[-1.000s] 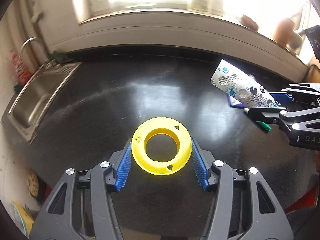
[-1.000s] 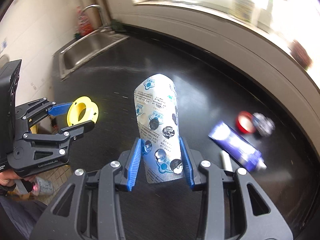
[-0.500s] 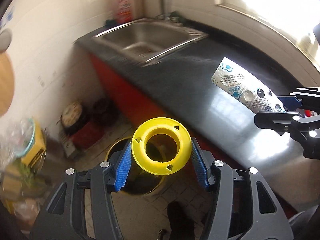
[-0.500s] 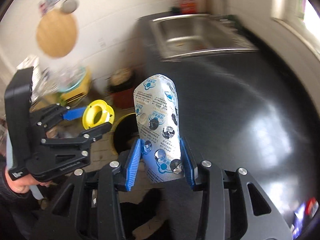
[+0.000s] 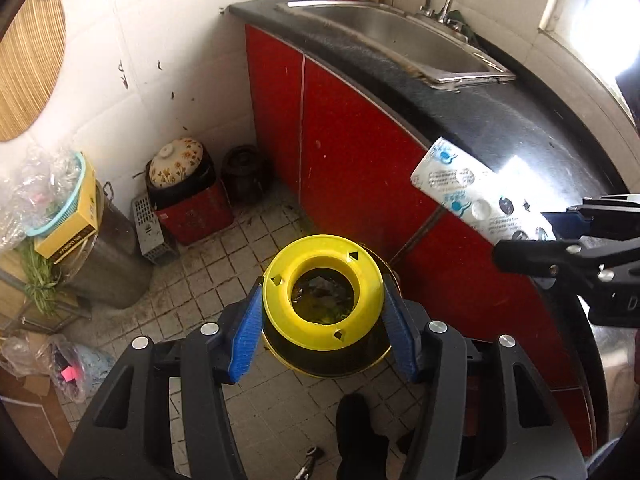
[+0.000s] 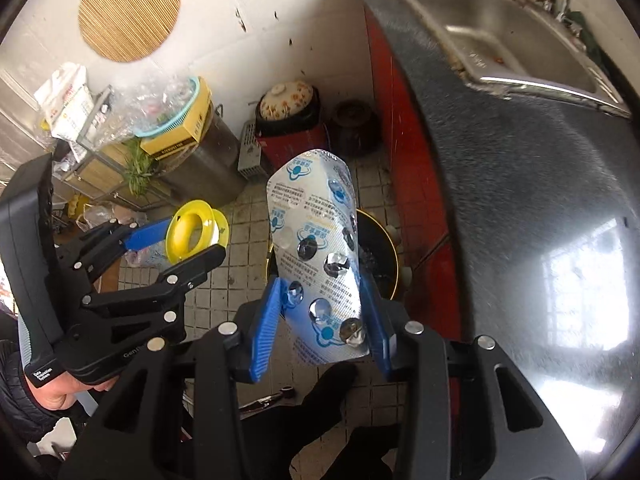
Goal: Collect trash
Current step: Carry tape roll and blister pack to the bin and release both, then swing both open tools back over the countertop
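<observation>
A: What does the left gripper (image 5: 322,332) carry?

B: One yellow plastic spool (image 5: 322,291), a ring with a wide round hole and small arrow marks on its flange. The blue pads press on it from 9 and 3 o'clock, so the jaws are clamped on it. In the left wrist view it hangs right over the yellow-rimmed trash bin (image 5: 376,360) on the tiled floor (image 5: 208,280); rubbish shows through the hole.

A: And the right gripper (image 6: 325,320)?

B: It is closed on one silvery blister sheet (image 6: 316,256), curved, standing up toward 12 o'clock between the blue pads. The sheet carries blue flower-like logos and rows of small printed text, too fine to read. Several bubbles are burst and dark. In the right wrist view the bin (image 6: 380,248) lies just behind the sheet, toward 2 o'clock.

A: Any writing you can read?

B: A white label on the left gripper's handle reads "Data Annotation System", with a hand (image 6: 52,396) below it. Its body shows "Gen", the rest hidden. The yellow box (image 5: 68,232) at 9 o'clock has print I can't make out.

A: Counts?

B: Two grippers, one spool, one blister sheet, one bin. One steel sink (image 5: 400,36) in the black counter (image 5: 520,120) at 1 o'clock, two red cabinet doors (image 5: 352,152) below it, one flowered pot lid (image 5: 176,160) at 10 o'clock.
</observation>
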The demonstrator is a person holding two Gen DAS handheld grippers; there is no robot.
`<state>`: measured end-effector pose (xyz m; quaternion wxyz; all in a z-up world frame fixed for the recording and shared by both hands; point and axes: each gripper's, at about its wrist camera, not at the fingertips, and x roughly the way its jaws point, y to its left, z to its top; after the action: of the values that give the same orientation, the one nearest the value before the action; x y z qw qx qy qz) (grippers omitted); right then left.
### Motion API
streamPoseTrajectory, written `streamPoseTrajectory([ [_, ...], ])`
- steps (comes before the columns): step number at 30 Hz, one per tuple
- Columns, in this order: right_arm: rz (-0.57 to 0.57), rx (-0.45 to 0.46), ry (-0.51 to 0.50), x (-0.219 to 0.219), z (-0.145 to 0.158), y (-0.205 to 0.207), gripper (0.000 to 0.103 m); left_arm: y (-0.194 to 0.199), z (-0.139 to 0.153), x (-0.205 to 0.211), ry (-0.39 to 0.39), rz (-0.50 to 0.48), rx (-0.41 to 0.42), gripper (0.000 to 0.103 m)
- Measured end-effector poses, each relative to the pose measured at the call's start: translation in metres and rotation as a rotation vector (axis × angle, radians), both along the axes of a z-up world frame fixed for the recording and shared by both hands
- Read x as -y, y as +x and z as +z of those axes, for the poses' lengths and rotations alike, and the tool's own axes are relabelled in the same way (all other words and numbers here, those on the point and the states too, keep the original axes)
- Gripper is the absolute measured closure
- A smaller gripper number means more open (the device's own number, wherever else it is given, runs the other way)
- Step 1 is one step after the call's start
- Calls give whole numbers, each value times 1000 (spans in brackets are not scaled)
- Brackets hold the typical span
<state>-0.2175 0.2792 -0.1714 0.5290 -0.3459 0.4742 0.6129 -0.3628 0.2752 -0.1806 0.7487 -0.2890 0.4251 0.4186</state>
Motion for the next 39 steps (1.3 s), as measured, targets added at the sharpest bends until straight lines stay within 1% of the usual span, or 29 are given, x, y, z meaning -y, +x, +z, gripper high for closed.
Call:
streamPoseTrajectory([
  [2, 1, 5, -13, -11, -7, -5, 61, 1, -6, -7, -10, -3, 4, 48],
  [3, 0, 7, -17, -13, -9, -7, 59, 1, -8, -8, -15, -7, 6, 48],
  [4, 0, 8, -21, -17, -11, -7, 53, 1, -13, -13, -24, -14, 8, 48],
  [5, -1, 9, -28, -22, -14, -8, 53, 2, -16, -14, -29, -16, 2, 46],
  [6, -4, 9, -34, -25, -16, -8, 51, -1, -20, -17, -31, -12, -7, 40],
  [7, -6, 10, -40, -27, -18, -7, 47, -2, -22, -18, -34, -12, -5, 32],
  [8, -8, 12, -47, -30, -20, -6, 45, -2, -24, -18, -36, -12, -5, 29],
  [12, -11, 18, -46, -29, -20, -2, 44, -4, -30, -18, -48, -21, -16, 29],
  [16, -26, 15, -39, -23, -16, 4, 43, -1, -28, -16, -48, -35, -20, 29],
  [20, -58, 8, -8, -8, -1, 18, 41, 5, -18, -13, -37, -61, -14, 29],
  [22, -75, 7, 13, 0, 8, 26, 38, 11, -11, -11, -25, -82, -14, 26],
  [26, -163, 5, 81, 37, 40, 59, 37, 38, 10, 5, 1, -160, 11, 22],
  [28, -215, 20, 114, 60, 55, 79, 35, 60, 23, 18, 17, -220, 25, 20],
  [31, -323, 60, 160, 106, 78, 116, 33, 100, 42, 43, 32, -331, 47, 18],
  [34, -457, 100, 190, 164, 95, 158, 33, 150, 58, 73, 49, -472, 71, 18],
  [36, -551, 135, 203, 209, 104, 187, 33, 193, 69, 103, 69, -597, 85, 17],
  [38, -651, 166, 210, 257, 111, 214, 32, 223, 77, 127, 90, -682, 96, 17],
  [39, -694, 177, 211, 278, 111, 223, 32, 245, 81, 146, 97, -742, 109, 17],
])
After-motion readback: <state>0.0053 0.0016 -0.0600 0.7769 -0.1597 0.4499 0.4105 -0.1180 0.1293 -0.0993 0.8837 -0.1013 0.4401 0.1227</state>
